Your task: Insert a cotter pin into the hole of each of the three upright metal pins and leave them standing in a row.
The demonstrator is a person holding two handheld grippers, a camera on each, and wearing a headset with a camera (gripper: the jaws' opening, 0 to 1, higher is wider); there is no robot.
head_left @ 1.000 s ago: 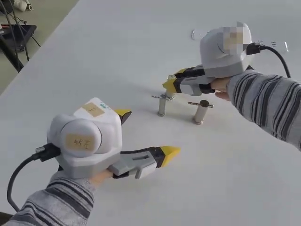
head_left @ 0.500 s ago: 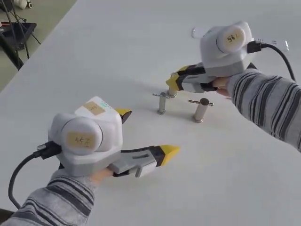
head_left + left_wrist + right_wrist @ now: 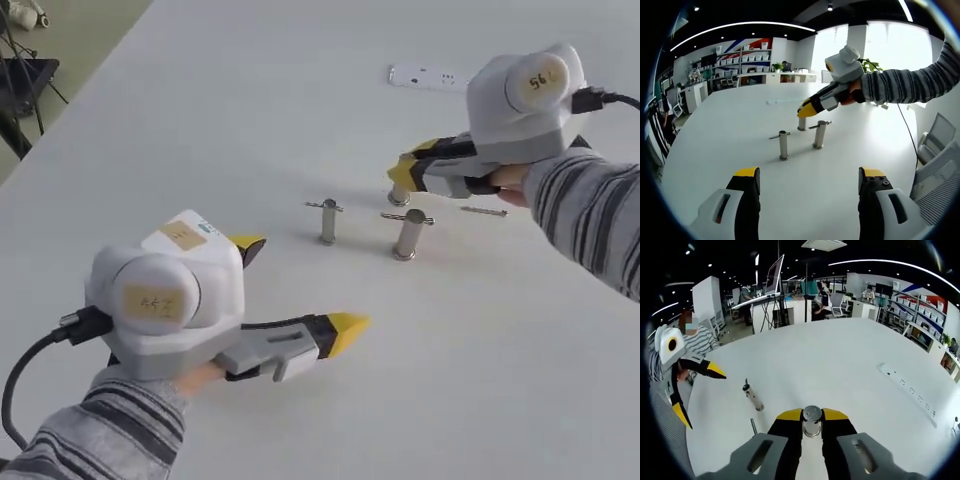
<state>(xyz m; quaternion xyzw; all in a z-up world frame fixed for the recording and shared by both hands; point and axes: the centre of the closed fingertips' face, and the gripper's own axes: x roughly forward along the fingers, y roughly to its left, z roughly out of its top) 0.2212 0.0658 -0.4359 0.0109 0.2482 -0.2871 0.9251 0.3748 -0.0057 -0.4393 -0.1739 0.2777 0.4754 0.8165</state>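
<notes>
1. Left hand-held gripper (image 3: 298,284) hovers over the near desk (image 3: 200,120), jaws wide, empty.
2. Left pin (image 3: 327,221) and middle pin (image 3: 407,233) stand upright, each with a cotter through its top.
3. Right hand-held gripper (image 3: 405,178) is clamped on the third pin (image 3: 812,420), which is upright; no cotter seen in it.
4. Loose cotter (image 3: 483,211) lies flat beside it. Likely the last pin's turn: next, pick up that cotter, line it up with the hole and slide it through.

The metal pins (image 3: 328,222) are silver, the table (image 3: 200,120) white, left tool (image 3: 810,172) and right tool (image 3: 812,415) yellow-tipped.
</notes>
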